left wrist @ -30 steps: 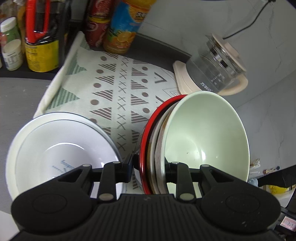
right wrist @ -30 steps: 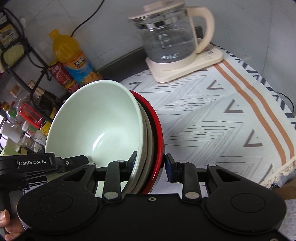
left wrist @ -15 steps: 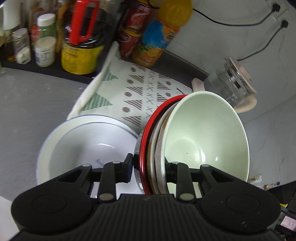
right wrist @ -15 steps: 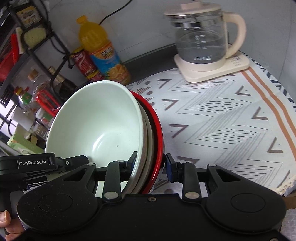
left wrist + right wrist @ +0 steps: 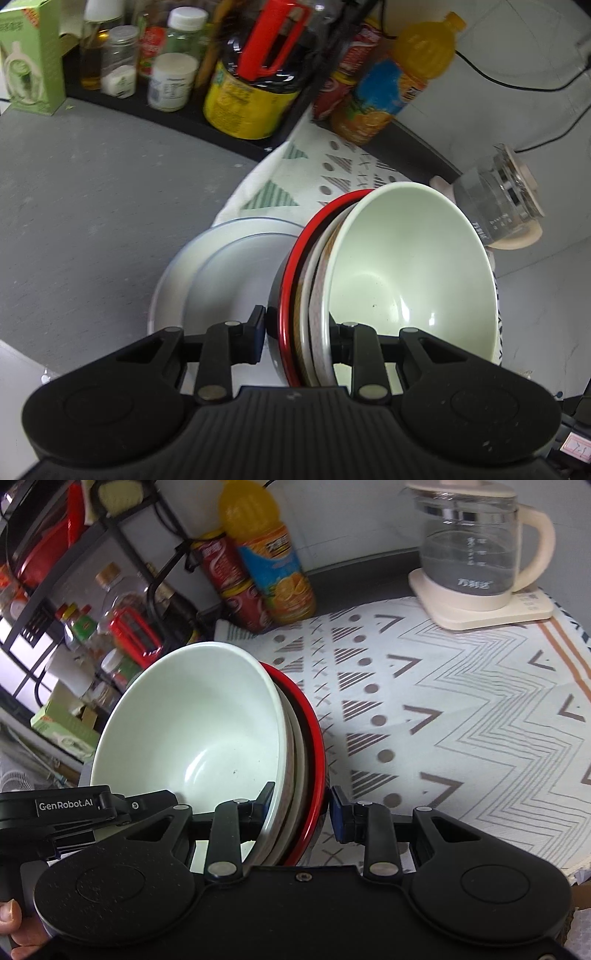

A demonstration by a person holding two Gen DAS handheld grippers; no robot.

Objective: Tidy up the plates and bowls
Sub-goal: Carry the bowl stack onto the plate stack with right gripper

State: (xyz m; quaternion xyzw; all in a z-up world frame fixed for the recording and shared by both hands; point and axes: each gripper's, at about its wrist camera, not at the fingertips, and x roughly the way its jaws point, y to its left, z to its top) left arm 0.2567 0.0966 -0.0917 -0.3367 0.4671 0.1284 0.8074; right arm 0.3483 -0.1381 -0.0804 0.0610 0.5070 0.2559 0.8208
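hidden: white plate (image 5: 221, 273) partly behind stacked bowls (image 5: 406, 273) | blurred: shelf bottles (image 5: 173, 66)

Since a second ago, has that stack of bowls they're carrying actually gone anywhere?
Yes. In the left wrist view the stack of bowls has travelled off the patterned cloth toward the bottle shelf.

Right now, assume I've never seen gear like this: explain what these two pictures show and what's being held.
There is no robot. A person holds a two-finger clamp tool in each hand, each with a camera looking along its fingers, one picture per tool. The black shapes at the bottom are the tools. The left gripper and right gripper each clamp the rim of one nested stack of bowls, pale green innermost, red outermost, from opposite sides. Below the stack lie white plates, a patterned cloth and a grey counter. A glass kettle and bottles stand behind.
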